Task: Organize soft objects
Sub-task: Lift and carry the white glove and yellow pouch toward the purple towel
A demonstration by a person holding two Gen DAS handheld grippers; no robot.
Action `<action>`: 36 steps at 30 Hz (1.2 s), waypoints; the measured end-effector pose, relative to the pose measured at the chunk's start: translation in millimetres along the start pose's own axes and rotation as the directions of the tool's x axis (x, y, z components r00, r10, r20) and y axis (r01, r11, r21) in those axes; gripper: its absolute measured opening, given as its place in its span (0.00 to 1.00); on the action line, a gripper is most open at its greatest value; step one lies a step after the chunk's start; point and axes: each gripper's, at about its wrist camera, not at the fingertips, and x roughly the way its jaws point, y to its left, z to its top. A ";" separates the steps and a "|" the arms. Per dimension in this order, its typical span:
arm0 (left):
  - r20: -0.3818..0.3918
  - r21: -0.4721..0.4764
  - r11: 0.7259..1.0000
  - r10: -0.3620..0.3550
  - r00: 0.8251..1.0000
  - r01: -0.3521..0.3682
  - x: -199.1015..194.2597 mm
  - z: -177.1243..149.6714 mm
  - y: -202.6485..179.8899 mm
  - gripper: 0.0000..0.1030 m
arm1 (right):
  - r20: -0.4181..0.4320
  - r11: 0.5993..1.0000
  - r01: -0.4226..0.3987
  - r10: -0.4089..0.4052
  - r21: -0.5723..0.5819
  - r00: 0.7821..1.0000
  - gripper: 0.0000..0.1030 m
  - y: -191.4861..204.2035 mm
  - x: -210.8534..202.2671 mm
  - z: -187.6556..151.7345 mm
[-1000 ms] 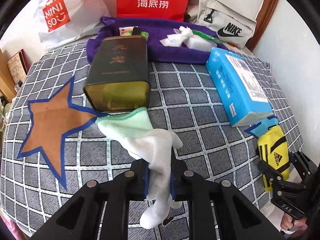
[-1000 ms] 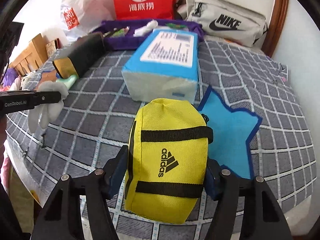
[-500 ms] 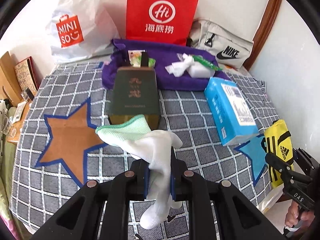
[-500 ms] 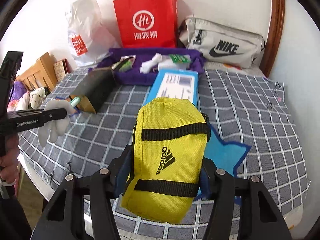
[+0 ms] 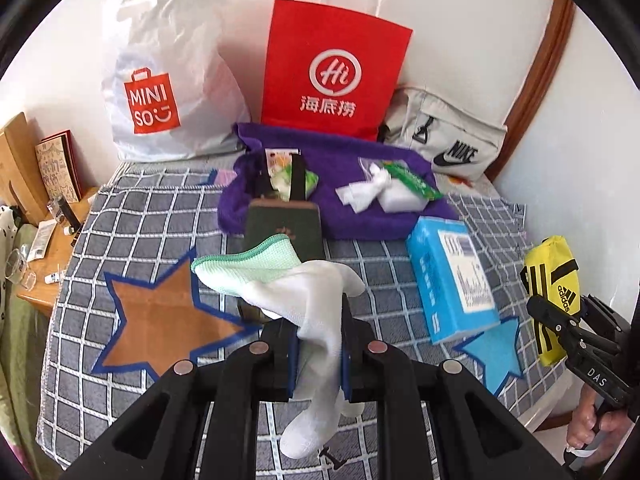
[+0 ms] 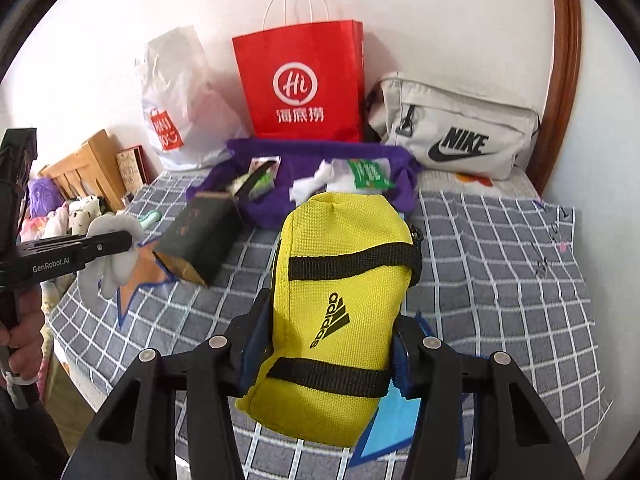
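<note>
While the left gripper pinches a glove, the right gripper tightens on, seemingly, a pouch.

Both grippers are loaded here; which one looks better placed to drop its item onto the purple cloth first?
Left, probably. The left gripper holds the white glove, and the purple cloth lies straight ahead of it. The right gripper, jaws closing on the yellow pouch, sits further right, near the bed's edge.
</note>
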 end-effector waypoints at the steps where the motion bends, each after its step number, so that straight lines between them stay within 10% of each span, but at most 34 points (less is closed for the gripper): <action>1: 0.003 -0.001 1.000 0.000 1.000 0.000 0.0 2.7 0.4 0.15 | 0.008 1.000 -0.003 0.003 0.005 1.000 0.49 -1.6 0.5 6.0; 36: -0.023 -0.060 0.997 0.047 0.999 -0.049 90.1 120.1 18.2 0.15 | 0.063 0.992 -0.127 0.125 0.026 0.990 0.50 -24.9 118.8 152.6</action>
